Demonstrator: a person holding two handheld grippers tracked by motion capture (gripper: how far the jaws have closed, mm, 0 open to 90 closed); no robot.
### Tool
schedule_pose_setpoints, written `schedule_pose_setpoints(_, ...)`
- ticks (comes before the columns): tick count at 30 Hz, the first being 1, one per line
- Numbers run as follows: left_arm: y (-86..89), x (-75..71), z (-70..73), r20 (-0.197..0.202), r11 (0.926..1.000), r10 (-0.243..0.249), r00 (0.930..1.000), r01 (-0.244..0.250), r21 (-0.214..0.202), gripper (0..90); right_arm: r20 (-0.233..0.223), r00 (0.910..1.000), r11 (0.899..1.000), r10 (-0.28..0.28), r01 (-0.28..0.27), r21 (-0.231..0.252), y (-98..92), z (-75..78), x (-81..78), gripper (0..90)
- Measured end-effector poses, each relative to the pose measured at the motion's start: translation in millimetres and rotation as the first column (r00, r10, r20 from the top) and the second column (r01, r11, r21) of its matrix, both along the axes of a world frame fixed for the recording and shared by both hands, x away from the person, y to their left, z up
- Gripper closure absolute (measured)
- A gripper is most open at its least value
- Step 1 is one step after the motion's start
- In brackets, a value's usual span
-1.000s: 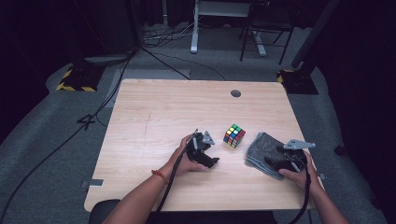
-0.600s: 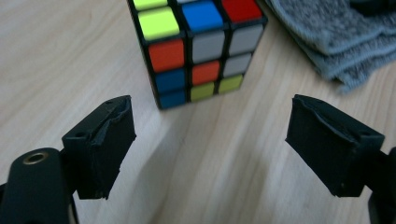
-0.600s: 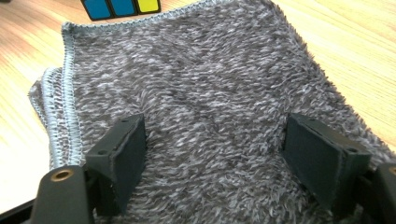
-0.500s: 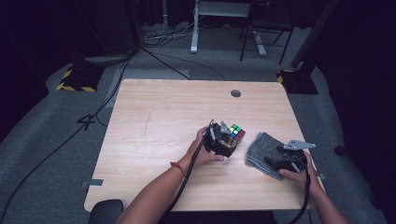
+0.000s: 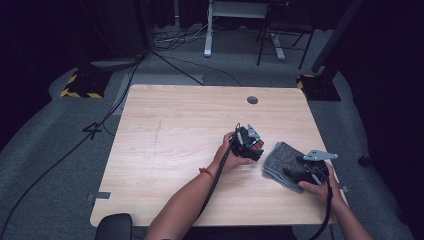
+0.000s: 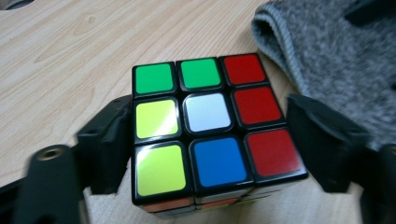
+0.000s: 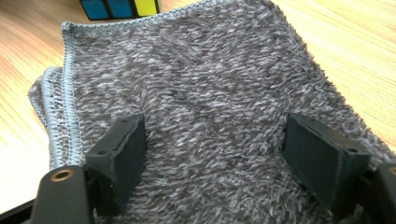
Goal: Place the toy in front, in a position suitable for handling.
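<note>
Since the earlier frames, the left claw (image 5: 250, 142) has been travelling across the tabletop (image 5: 170, 130) from near the person's side to the puzzle cube (image 6: 210, 128), and its jaws have just been closing with the cube between them. In the left gripper view the two black jaws are standing at the cube's left and right faces, the left one touching the yellow column's side and the right one just at the red column's edge, so the claw is pinching the cube, which is sitting on the wood just beside the folded grey towel (image 5: 285, 162). The right claw (image 7: 219, 154) is resting spread on the towel (image 7: 201, 93), its jaws wide apart with pile between them and nothing gripped; that hand is keeping to the same spot as before.

To do this grasp well, I judge the person should be keeping the jaws square to the cube's flat sides and low enough to be catching at least the middle layer, because a grip on only one layer could be twisting that layer loose. Squeezing firmly but evenly matters, since the glossy stickers look slippery. Lifting straight up before moving sideways would be avoiding a snag on the towel's edge, which lies close on the cube's right.
</note>
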State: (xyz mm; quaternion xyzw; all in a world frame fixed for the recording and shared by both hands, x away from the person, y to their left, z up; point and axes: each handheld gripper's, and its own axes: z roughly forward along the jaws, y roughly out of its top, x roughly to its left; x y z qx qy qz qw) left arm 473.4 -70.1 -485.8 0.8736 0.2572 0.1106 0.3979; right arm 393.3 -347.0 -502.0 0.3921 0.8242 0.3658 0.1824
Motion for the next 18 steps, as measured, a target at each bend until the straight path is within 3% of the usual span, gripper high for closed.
schedule_pose_setpoints(7,17.8,-5.4,-0.2,-0.014,0.9957,-0.092,0.9956,0.092,-0.007,33.1,0.0,1.0,1.0,0.001,-0.001,0.0,0.0,0.0,0.0,22.3)
schedule_pose_setpoints(9,26.1,-12.3,1.9,-0.015,0.9905,-0.136,0.9907,0.136,0.02,33.2,-0.001,1.0,1.0,0.002,-0.002,-0.002,0.1,0.2,0.0,22.2)
schedule_pose_setpoints(11,36.9,-21.0,2.9,-0.009,0.9807,-0.192,0.9814,0.192,0.037,33.2,-0.001,1.0,1.0,0.0,0.0,0.001,0.7,0.1,-0.2,22.3)
schedule_pose_setpoints(14,65.3,-42.1,4.3,-0.019,0.966,-0.253,0.9674,0.253,0.052,33.3,-0.004,1.0,1.0,0.001,-0.001,-0.008,3.2,0.9,-0.9,22.3)
schedule_pose_setpoints(18,94.5,-63.5,4.2,-0.024,0.9599,-0.274,0.9614,0.275,0.054,33.3,-0.014,0.9992,0.999,0.037,-0.037,-0.014,10.6,1.9,-2.1,22.3)
